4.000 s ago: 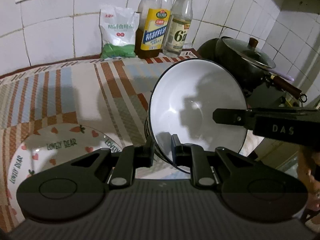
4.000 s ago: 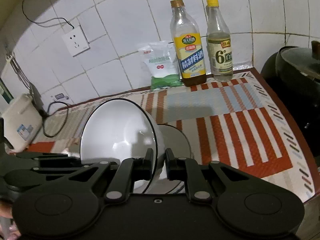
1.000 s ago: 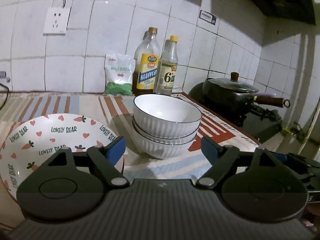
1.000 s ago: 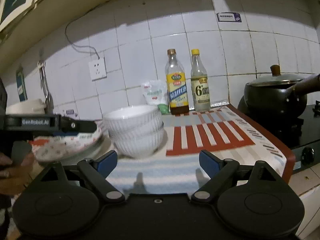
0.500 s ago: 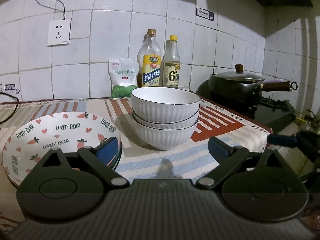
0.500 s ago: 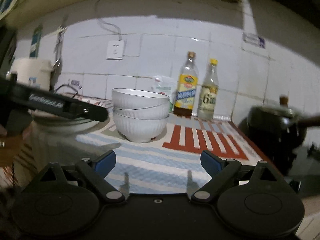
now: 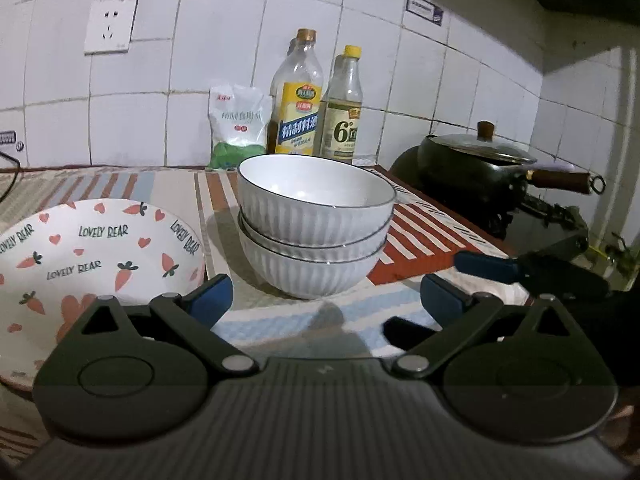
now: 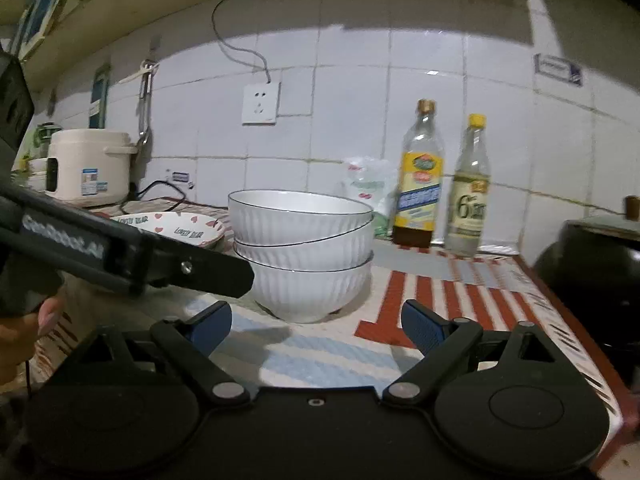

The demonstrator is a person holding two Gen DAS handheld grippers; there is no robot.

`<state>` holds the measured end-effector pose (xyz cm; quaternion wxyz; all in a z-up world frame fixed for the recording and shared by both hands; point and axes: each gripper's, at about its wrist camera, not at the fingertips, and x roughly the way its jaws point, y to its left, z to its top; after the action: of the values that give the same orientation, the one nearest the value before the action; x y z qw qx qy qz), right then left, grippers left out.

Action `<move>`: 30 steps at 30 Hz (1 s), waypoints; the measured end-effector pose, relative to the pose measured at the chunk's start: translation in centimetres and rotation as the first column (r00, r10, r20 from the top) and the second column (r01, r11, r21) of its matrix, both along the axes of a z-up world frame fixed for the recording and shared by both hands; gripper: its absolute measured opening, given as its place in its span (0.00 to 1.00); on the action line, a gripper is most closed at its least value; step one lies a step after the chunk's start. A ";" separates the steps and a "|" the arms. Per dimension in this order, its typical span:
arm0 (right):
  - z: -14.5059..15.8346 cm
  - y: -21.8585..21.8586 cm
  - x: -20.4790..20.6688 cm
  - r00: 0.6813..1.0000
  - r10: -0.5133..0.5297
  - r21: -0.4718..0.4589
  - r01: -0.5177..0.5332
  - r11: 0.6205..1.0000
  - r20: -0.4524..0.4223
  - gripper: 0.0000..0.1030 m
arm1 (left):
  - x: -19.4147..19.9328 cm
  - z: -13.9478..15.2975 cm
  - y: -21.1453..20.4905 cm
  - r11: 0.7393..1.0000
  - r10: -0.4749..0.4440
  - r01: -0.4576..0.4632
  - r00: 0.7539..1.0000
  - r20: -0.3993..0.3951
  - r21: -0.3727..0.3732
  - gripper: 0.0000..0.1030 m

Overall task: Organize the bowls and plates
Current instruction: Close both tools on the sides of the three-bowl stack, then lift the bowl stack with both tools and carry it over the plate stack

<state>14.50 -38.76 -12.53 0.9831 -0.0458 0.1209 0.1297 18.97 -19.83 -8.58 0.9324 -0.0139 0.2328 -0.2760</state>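
Note:
Three white ribbed bowls (image 7: 316,232) stand nested in one stack on the striped cloth, seen also as the bowl stack (image 8: 302,248) in the right wrist view. Left of them sits a "Lovely Bear" carrot-print plate (image 7: 92,252), the same plate (image 8: 172,228) showing behind the other tool. My left gripper (image 7: 326,296) hovers short of the stack, its jaws opening wide with nothing between them. My right gripper (image 8: 316,322) is open and empty too, a little in front of the stack. Its blue fingers (image 7: 484,266) poke in at the right of the left wrist view.
Two bottles (image 7: 316,100) and a white-green bag (image 7: 238,128) stand against the tiled wall. A lidded black pan (image 7: 480,164) sits on the stove at right. A rice cooker (image 8: 88,166) stands far left. A person's hand (image 8: 24,320) holds the left tool.
The bowls held four seconds ago now rest stacked. Over the last second both grippers drew back from the stack, the left jaws widened, and the right view rolled and shifted sideways.

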 end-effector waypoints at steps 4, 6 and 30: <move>-0.4 -0.1 2.4 0.998 0.053 -0.001 -0.053 0.999 -0.030 0.91 | 1.4 -0.1 -0.9 1.000 -0.008 0.008 0.999 -0.032 0.008 0.99; -0.6 -0.1 3.5 0.996 0.071 0.015 -0.070 0.997 -0.047 0.91 | 1.8 -0.3 -1.3 1.000 -0.019 0.019 0.999 -0.033 0.013 0.99; -1.0 0.8 9.2 0.981 0.148 0.060 -0.141 0.988 -0.127 1.00 | 6.3 -0.6 -2.8 0.991 -0.086 0.089 0.996 -0.039 0.097 1.00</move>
<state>23.73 -38.01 -13.55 0.9619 -0.0210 0.1782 0.2064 25.31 -22.65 -9.19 0.9148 0.0376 0.2625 -0.3046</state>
